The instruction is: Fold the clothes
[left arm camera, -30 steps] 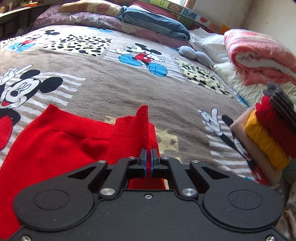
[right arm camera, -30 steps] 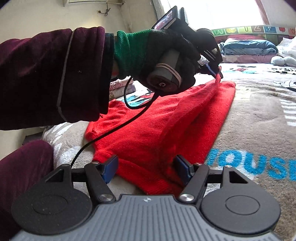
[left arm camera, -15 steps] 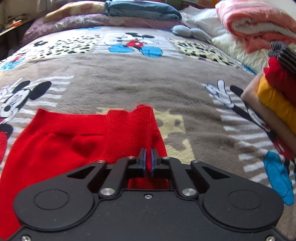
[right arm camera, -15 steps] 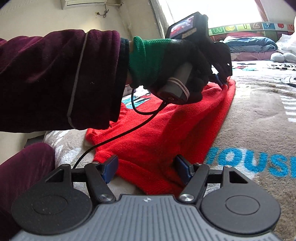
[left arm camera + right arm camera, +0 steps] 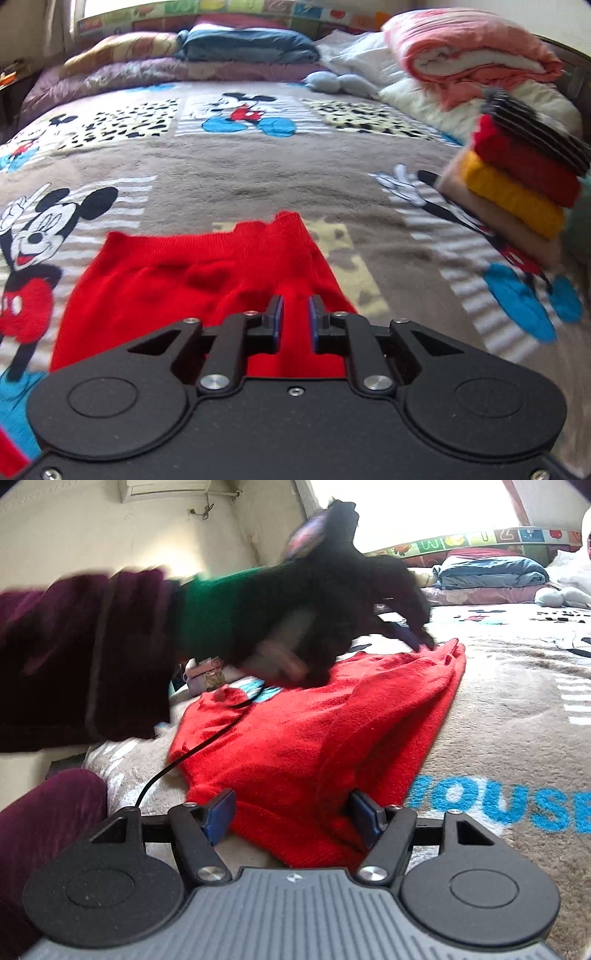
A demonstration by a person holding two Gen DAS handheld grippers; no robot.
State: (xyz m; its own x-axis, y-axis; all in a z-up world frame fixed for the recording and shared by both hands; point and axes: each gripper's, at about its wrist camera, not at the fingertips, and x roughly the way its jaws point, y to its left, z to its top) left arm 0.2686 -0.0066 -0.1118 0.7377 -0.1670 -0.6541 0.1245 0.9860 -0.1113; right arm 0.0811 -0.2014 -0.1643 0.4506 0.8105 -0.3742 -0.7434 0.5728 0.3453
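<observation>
Since a second ago, my left gripper [image 5: 294, 314] has laid the raised fold flat; its jaws are opening, red knit between them but unpressed. My right gripper [image 5: 291, 814] hangs spread over the near hem, grasping nothing. The red sweater [image 5: 207, 273] lies on the Mickey Mouse blanket [image 5: 258, 177] (half folded, I judge). Next: regrip an edge, fold again.
</observation>
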